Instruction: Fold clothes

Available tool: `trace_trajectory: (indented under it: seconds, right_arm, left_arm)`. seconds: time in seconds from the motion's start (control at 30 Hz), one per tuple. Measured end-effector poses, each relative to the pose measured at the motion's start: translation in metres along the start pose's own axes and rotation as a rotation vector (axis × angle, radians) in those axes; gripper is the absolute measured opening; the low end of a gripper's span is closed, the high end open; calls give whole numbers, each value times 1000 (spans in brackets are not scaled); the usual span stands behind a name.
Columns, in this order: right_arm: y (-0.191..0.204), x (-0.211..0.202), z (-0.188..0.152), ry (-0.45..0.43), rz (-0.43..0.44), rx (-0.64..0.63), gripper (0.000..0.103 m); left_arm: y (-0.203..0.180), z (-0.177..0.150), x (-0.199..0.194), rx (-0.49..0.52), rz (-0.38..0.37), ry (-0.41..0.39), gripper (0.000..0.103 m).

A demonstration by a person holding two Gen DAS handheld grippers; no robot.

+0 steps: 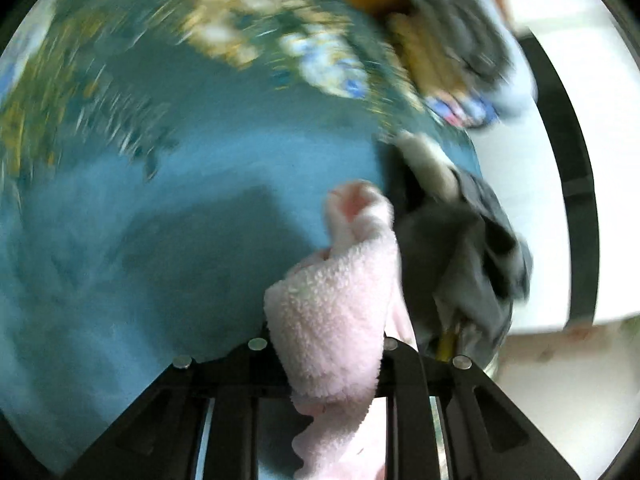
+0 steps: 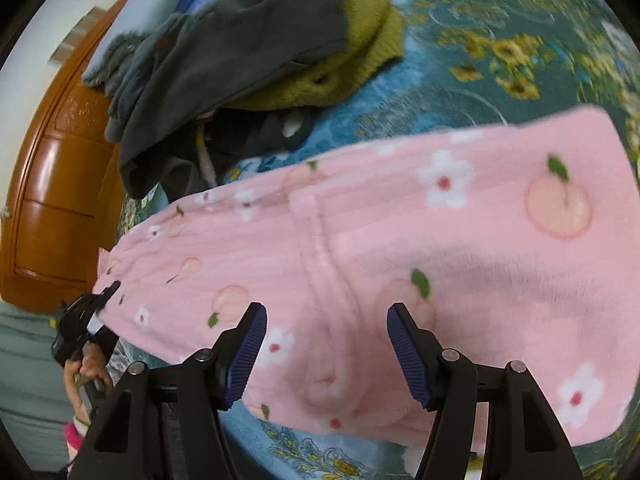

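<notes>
A pink fleece garment (image 2: 400,248) with white flowers and peaches lies spread on the teal flowered bed cover (image 2: 500,40). My right gripper (image 2: 326,320) is open, its blue-padded fingers (image 2: 250,344) just above the garment's near part, astride a raised seam. In the left wrist view my left gripper (image 1: 324,344) is shut on a bunched fold of the pink garment (image 1: 336,304), lifted above the cover (image 1: 160,240); the fingertips are hidden by the cloth. That gripper also shows in the right wrist view (image 2: 84,312) at the garment's left end.
A pile of other clothes, dark grey (image 2: 224,60) and olive (image 2: 360,52), lies at the bed's far side. A grey garment (image 1: 468,252) hangs right of the pink fold. A brown wooden headboard (image 2: 52,184) stands left. White floor (image 1: 580,160) lies beyond the bed edge.
</notes>
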State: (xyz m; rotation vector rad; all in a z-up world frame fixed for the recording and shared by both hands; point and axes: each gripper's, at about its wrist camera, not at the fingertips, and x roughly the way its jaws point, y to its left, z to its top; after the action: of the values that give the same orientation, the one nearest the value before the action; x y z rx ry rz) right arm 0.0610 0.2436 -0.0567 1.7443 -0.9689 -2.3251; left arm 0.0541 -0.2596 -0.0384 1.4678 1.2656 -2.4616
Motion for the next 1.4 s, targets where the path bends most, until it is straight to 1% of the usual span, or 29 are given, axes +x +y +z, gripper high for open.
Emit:
trace_trajectory:
  seconds: [0.03, 0.1, 0.23, 0.33, 0.4, 0.47, 0.53, 0.6, 0.73, 0.83, 0.93, 0.97, 1.0, 1.03, 1.13, 1.2, 1.3, 1.37, 1.4]
  right_arm:
    - [-2, 1, 0, 0, 6, 7, 67]
    - [-5, -1, 2, -11, 12, 8, 67]
    - [-16, -20, 12, -71, 23, 18, 67]
    - [-32, -37, 19, -126, 24, 38, 67]
    - [-47, -49, 21, -157, 19, 59, 67]
    - [-66, -58, 20, -180, 14, 94, 67]
    - [-87, -64, 17, -197, 10, 135, 67]
    - [-108, -69, 12, -206, 6, 173, 67]
    - [-146, -78, 4, -218, 14, 238, 67]
    - [-160, -81, 1, -229, 36, 258, 67]
    - [-162, -82, 0, -237, 49, 250, 67]
    - [-161, -82, 0, -237, 47, 241, 67]
    - [-159, -81, 1, -237, 44, 230, 67]
    - [-158, -80, 1, -236, 40, 220, 67]
    - [-156, -79, 1, -235, 39, 207, 67]
    - [-158, -80, -1, -236, 47, 212, 67]
    - [-160, -81, -2, -239, 55, 223, 67]
    - [-160, -85, -3, -246, 57, 230, 67]
    - [-159, -88, -3, -252, 62, 223, 67]
  left_arm:
    - [-17, -4, -5, 73, 8, -9, 22]
    - [-63, -23, -14, 240, 9, -20, 22]
    - [-163, -74, -24, 538, -33, -18, 22]
    - [-231, -110, -9, 706, -52, 1, 23]
    - [-267, -149, -3, 829, -50, 28, 23]
    - [-299, -182, 20, 938, -43, 69, 23]
    - [-325, -216, 45, 1016, -28, 131, 23]
    - [-336, -249, 62, 1069, -12, 190, 23]
    - [-338, -317, 86, 1181, 30, 267, 23]
    - [-337, -351, 96, 1231, 68, 302, 24]
    - [-336, -373, 99, 1296, 110, 301, 25]
    - [-336, -378, 100, 1311, 121, 301, 25]
    - [-335, -381, 101, 1315, 127, 307, 30]
    - [-334, -382, 102, 1316, 130, 316, 32]
    - [-332, -383, 101, 1295, 120, 348, 44]
    - [-332, -382, 99, 1271, 98, 371, 55]
    - [-331, -382, 88, 1261, 35, 401, 56]
    - [-327, -374, 77, 1240, -12, 406, 56]
    - [-322, -364, 73, 1208, -29, 407, 56]
